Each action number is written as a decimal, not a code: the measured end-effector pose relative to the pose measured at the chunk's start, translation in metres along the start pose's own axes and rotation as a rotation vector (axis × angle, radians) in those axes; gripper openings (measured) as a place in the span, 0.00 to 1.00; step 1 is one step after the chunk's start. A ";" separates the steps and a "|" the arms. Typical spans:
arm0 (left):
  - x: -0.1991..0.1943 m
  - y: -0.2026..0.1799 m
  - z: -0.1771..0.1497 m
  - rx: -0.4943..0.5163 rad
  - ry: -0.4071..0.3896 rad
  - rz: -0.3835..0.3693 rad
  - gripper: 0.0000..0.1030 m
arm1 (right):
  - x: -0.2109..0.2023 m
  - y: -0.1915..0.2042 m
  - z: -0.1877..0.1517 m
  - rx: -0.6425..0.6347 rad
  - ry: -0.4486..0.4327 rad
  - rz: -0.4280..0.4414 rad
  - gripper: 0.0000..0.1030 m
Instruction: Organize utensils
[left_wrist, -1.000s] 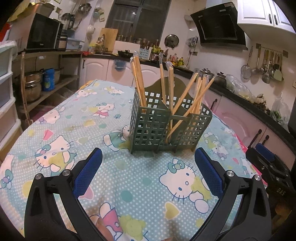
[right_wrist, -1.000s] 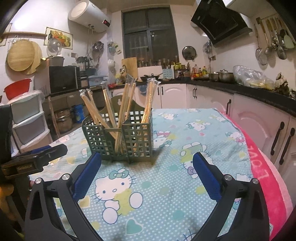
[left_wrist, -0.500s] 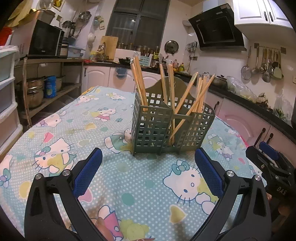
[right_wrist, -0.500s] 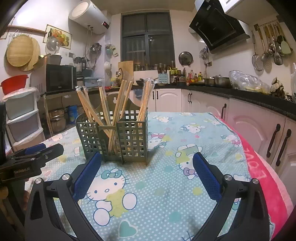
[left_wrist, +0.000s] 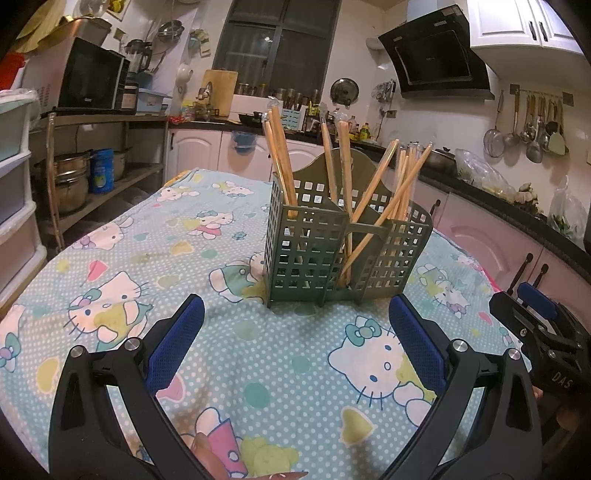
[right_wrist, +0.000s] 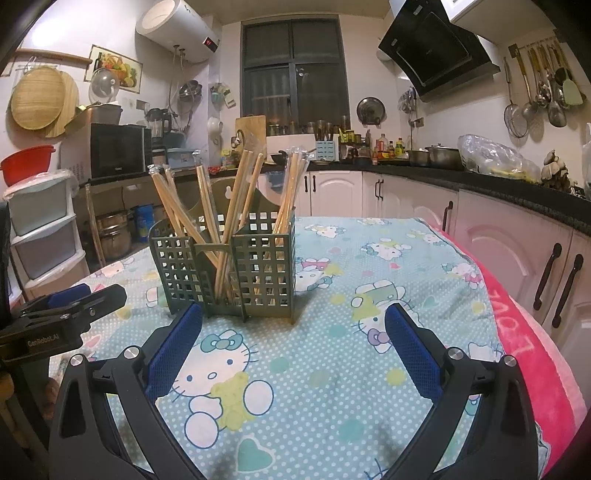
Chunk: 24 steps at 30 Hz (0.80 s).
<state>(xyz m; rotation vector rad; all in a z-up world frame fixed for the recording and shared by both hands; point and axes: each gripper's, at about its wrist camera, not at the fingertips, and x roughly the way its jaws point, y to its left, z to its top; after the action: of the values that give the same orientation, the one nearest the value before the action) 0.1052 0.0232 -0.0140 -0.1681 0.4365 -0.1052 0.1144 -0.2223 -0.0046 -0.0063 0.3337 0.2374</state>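
**While both grippers idle apart from the caddy: chopsticks all binned**

With both tools held low over the bench (left_wrist: 122, 258), nothing is gripped. Left gripper (left_wrist: 295, 332): fingers (left_wrist: 173, 343) spread wide, empty. Right gripper (right_wrist: 293, 341): fingers (right_wrist: 410, 350) likewise spread wide, empty. Each tool shows at the edge of the other's view, well apart from the caddy.

Location: green lattice caddy (left_wrist: 314, 254) stands upright mid-bench on the cartoon-print cloth (right_wrist: 369, 280), ahead of both grippers and touching neither. Chopsticks (left_wrist: 282, 162) stand inside it, leaning outward at mixed angles; several carry clear plastic sleeves at the tips.

Counts:
- caddy: 1, with what reads as 3 compartments across the front
- grippers: 2
- chopsticks: roughly a dozen sticks; exact count not possible, they overlap and the right-hand bunch blurs together
- loose utensils on the cloth: 0 visible

Judgement: sorting looks essentially complete. If any step remains, it is straightening the leaning sticks.

Method note: approach from above, close on one sleeved pair near its top, not mid-shaft. Lift straight before shifting sideways so neighbours do not lever out. The caddy looks light; steady its wall with the other tool to avoid tipping.
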 end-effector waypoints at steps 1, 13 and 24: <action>0.000 0.000 0.000 -0.001 0.001 0.001 0.89 | 0.000 0.000 0.000 0.000 0.000 0.001 0.94; 0.000 0.004 -0.002 -0.012 0.004 0.010 0.89 | 0.000 0.000 -0.001 0.001 0.001 0.001 0.94; 0.000 0.005 -0.002 -0.014 0.006 0.014 0.89 | 0.001 0.001 -0.002 -0.001 0.004 0.005 0.94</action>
<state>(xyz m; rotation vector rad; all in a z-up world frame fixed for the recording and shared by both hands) 0.1046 0.0282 -0.0169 -0.1780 0.4449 -0.0888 0.1142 -0.2214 -0.0070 -0.0070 0.3375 0.2422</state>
